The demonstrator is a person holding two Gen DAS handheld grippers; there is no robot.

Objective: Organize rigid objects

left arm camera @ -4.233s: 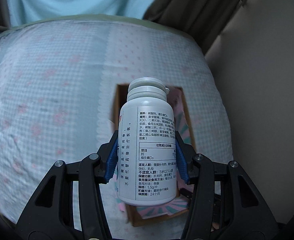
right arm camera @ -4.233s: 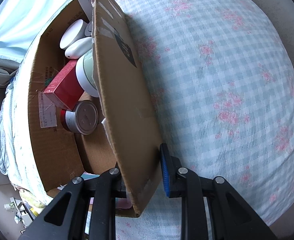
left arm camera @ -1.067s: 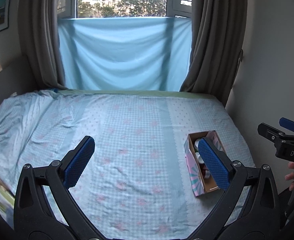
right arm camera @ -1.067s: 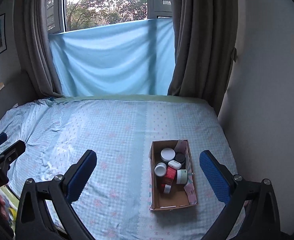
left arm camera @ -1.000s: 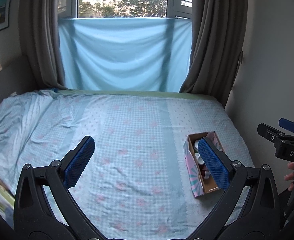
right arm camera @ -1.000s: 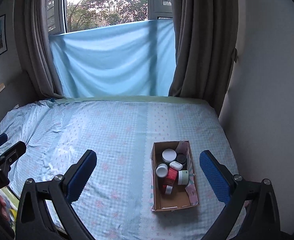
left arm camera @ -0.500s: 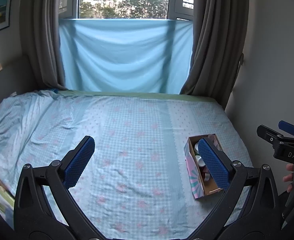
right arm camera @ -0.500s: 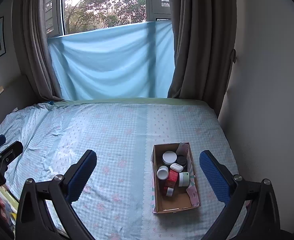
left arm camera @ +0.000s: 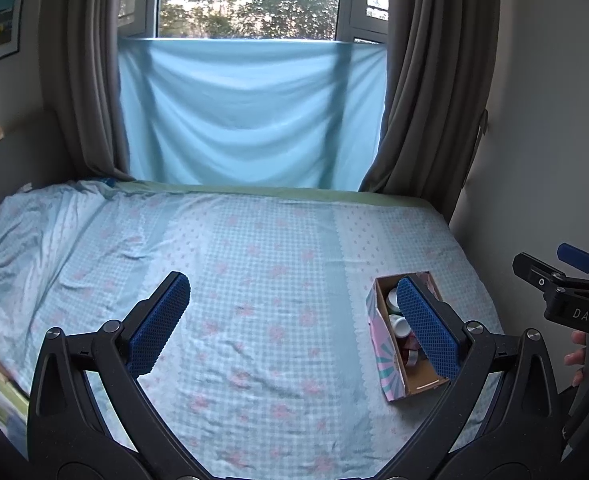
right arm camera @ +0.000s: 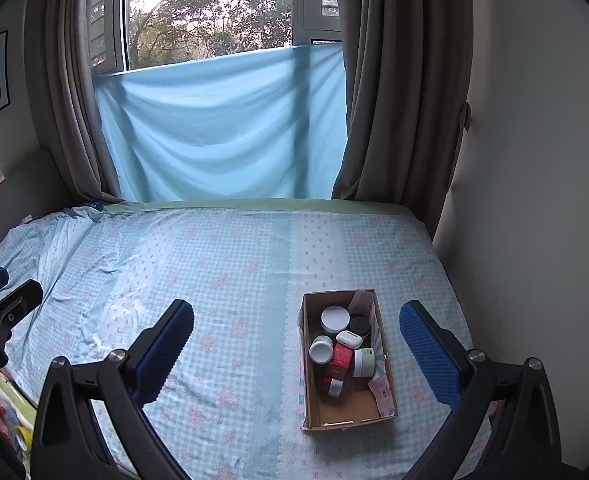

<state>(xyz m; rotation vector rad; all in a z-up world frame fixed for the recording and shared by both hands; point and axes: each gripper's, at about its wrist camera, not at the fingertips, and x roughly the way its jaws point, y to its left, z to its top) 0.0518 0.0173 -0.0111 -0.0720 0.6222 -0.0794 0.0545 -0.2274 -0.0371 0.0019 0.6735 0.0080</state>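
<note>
1. The left gripper (left arm camera: 290, 324) hangs above the bed (left arm camera: 254, 248), its fingers (left arm camera: 158, 322) spread wide, holding nothing.
2. The right gripper (right arm camera: 296, 354) likewise has fingers (right arm camera: 428, 356) spread wide.
3. The cardboard box (right arm camera: 386, 414) of jars (right arm camera: 335, 319) sits near the bed's right edge.

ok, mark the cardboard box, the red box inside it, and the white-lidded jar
cardboard box (right arm camera: 350, 410), right wrist view, bare inner floor near the front.
red box (right arm camera: 342, 356), right wrist view, middle of its top face.
white-lidded jar (right arm camera: 335, 318), right wrist view, centre of lid.
</note>
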